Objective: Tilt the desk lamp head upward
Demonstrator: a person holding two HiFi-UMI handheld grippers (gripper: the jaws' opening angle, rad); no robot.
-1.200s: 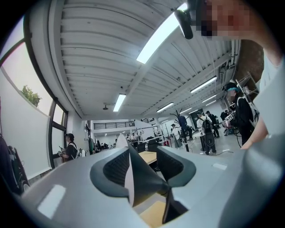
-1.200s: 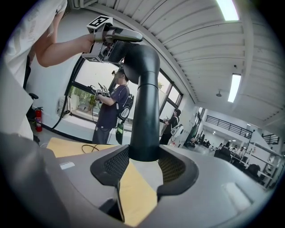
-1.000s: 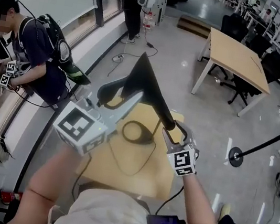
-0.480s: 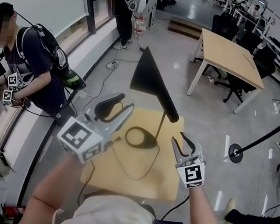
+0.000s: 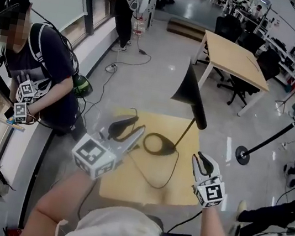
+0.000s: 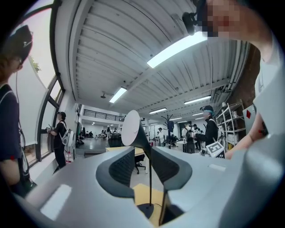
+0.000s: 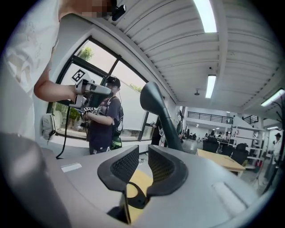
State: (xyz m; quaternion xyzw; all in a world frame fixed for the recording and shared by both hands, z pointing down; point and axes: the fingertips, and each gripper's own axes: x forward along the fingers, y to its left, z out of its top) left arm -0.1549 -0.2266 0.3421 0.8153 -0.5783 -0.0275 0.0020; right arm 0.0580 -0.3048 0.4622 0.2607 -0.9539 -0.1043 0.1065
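Observation:
The black desk lamp stands on a small wooden table [image 5: 141, 189]. Its cone head [image 5: 189, 88] is tilted on a thin stem above a ring base [image 5: 160, 143]. My left gripper [image 5: 130, 130] hovers over the table's left part, short of the base. Its jaws are closing with nothing between them. My right gripper [image 5: 203, 162] is off the table's right edge, below the head, jaws closing and empty. From the left gripper [image 6: 147, 164] the lamp head [image 6: 131, 129] and stem show beyond the gap. The right gripper [image 7: 143, 167] looks up at the lamp head [image 7: 153, 100].
A person [image 5: 43, 69] with marker grippers stands close at the left by the window ledge. Another person [image 5: 125, 1] is farther back. A large wooden desk [image 5: 233, 56] and office chairs [image 5: 260, 49] lie behind. A pole stand's round base [image 5: 240, 154] sits right of the table.
Both grippers have let go of the lamp head and pulled back toward me. Their jaws have narrowed. The lamp head now stands free, farther from the grippers.

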